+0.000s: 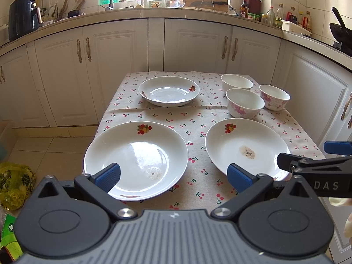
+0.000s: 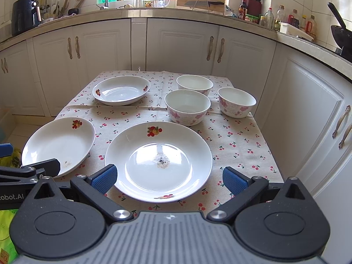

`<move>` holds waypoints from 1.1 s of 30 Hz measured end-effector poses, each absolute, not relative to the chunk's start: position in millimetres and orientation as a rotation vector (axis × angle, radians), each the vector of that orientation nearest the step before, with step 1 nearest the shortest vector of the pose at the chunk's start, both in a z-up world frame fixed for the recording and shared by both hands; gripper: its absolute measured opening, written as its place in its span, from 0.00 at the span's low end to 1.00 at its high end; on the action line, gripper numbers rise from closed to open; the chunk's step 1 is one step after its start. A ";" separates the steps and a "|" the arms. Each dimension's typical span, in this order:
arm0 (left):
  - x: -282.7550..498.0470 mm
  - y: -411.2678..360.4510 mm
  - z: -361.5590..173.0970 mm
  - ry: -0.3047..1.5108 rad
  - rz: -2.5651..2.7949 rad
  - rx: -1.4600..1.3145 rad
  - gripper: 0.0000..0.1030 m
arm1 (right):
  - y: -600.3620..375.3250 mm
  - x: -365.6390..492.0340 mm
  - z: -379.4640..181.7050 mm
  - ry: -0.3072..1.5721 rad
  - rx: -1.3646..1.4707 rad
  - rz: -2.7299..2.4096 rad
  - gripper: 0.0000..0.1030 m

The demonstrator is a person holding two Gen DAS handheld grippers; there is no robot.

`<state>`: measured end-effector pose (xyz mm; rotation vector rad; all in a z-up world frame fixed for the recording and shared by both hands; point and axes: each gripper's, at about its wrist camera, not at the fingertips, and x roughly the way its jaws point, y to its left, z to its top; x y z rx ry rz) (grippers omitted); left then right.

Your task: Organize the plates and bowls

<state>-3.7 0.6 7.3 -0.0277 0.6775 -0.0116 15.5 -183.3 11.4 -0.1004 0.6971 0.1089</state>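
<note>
White glazed plates (image 2: 158, 160) and pink-flowered porcelain bowls (image 2: 187, 106) all sit apart on our cherry-print tablecloth (image 2: 237, 145); nothing is stacked. We judge the sorting unstarted, with our left gripper (image 1: 173, 176) and right gripper (image 2: 169, 177) both spread and empty.

left gripper (image 1: 173, 177): held low and level, pointing forward; jaws spread wide, nothing between the blue pads.
left gripper fingertips (image 1: 109, 176): blue ribbed pads on black linkage arms, both in view.
right gripper (image 2: 168, 179): held low and level beside the left one, pointing forward; jaws spread wide, nothing between the pads.
right gripper fingertips (image 2: 234, 180): blue ribbed pads, both in view.
cross-view: each gripper shows at the edge of the other's camera, side by side, apart.
</note>
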 end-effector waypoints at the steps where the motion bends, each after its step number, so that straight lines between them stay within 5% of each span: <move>1: -3.7 0.6 7.4 0.677 -0.012 -0.027 0.99 | -183.3 15.6 11.4 0.696 -0.101 0.109 1.00; 33: -3.0 0.1 9.2 0.675 -0.019 -0.030 0.99 | -183.8 18.8 14.7 0.689 -0.114 0.104 1.00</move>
